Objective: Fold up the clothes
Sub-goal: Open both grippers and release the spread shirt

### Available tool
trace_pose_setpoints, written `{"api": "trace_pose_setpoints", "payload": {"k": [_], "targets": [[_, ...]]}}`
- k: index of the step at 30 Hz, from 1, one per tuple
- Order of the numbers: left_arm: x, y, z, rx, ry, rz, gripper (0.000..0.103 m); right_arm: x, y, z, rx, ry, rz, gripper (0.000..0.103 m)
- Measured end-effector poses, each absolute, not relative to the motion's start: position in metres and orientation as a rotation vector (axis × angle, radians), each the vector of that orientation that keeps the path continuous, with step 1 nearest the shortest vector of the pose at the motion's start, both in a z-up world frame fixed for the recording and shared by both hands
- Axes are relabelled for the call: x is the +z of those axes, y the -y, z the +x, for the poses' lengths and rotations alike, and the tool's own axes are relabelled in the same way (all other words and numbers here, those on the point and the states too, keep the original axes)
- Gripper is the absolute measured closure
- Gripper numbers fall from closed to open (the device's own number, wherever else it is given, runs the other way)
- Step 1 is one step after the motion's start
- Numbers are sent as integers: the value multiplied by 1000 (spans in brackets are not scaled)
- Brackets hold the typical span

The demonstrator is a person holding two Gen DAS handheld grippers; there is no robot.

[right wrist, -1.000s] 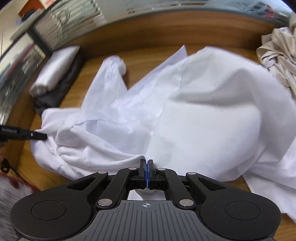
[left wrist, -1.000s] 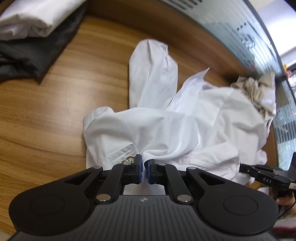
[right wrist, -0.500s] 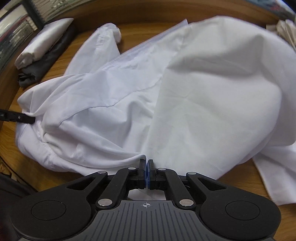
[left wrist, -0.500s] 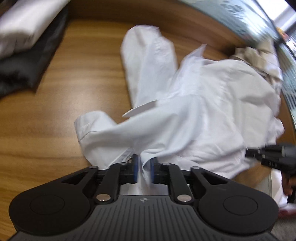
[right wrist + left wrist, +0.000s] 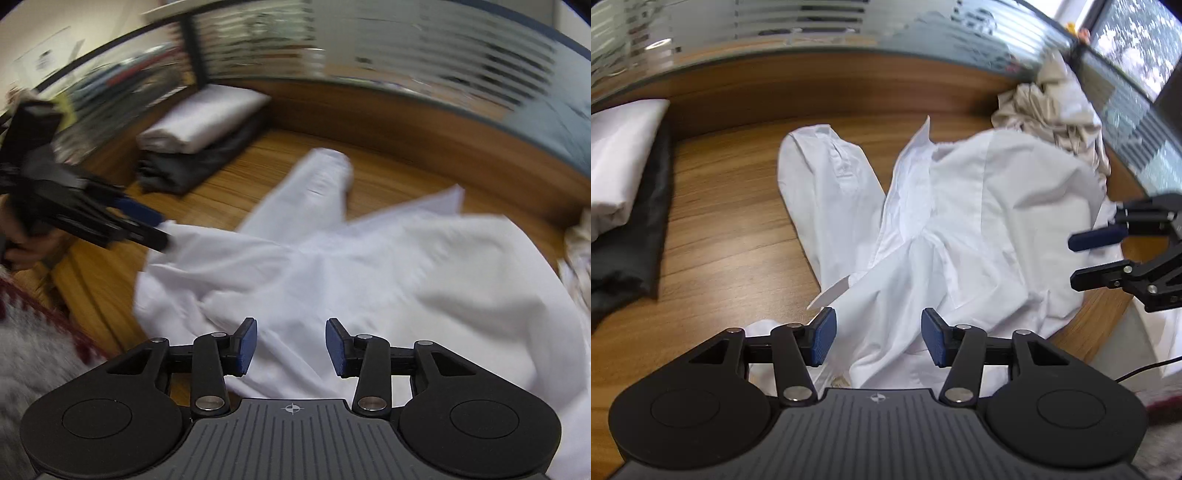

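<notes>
A white shirt (image 5: 960, 229) lies rumpled on the wooden table (image 5: 731, 221), one sleeve (image 5: 827, 184) stretched toward the back; it also shows in the right wrist view (image 5: 369, 273). My left gripper (image 5: 878, 338) is open, its blue pads either side of the shirt's near edge, holding nothing. My right gripper (image 5: 290, 345) is open over the shirt's near hem, holding nothing. It shows open at the right of the left wrist view (image 5: 1097, 254). The left gripper shows at the left of the right wrist view (image 5: 147, 229), next to the shirt's corner.
A folded white garment (image 5: 617, 166) lies on a folded dark one (image 5: 631, 251) at the back left. A crumpled beige pile (image 5: 1049, 107) sits at the back right. A raised wooden rim and glass wall run behind. The table's near edge (image 5: 85, 295) is close.
Both grippers were shut on the shirt's near edge and have opened, letting it go. The shirt has settled onto the table. Both grippers have pulled back and lifted.
</notes>
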State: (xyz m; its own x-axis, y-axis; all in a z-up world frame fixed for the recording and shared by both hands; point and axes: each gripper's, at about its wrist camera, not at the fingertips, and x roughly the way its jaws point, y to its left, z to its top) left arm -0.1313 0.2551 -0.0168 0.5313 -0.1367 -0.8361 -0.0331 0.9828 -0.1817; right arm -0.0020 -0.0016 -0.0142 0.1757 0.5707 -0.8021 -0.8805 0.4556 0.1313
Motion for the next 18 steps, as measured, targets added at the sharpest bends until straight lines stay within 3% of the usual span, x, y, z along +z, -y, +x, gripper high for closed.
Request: {"api": "trace_pose_setpoints", "payload": {"k": [5,10,11,12,14,17,18], "targets": [[-34,-244,-121,-105,-1036,-95,33,-25,-36,-12,1204,-882,-491,53],[-52,-236,-111,-105,-1052,-53,35,-50,-70,-18,1283,-873,-619,51],[-54,-237,-110,-91,-1051,-56,46,-54,-75,-18,1290,-873,-642,52],[-55,-238,-108,-77,-1053,-66,65,-58,-79,-19,1296,-872,-664,52],[-56,-244,-106,-63,-1049,-110,81,-65,-87,-19,1308,-871,-705,52],[-52,-256,-106,-10,-1014,-179,101,-74,-92,-19,1315,-887,-745,53],[-48,-260,-106,11,-991,-207,101,-76,-92,-18,1315,-895,-751,57]]}}
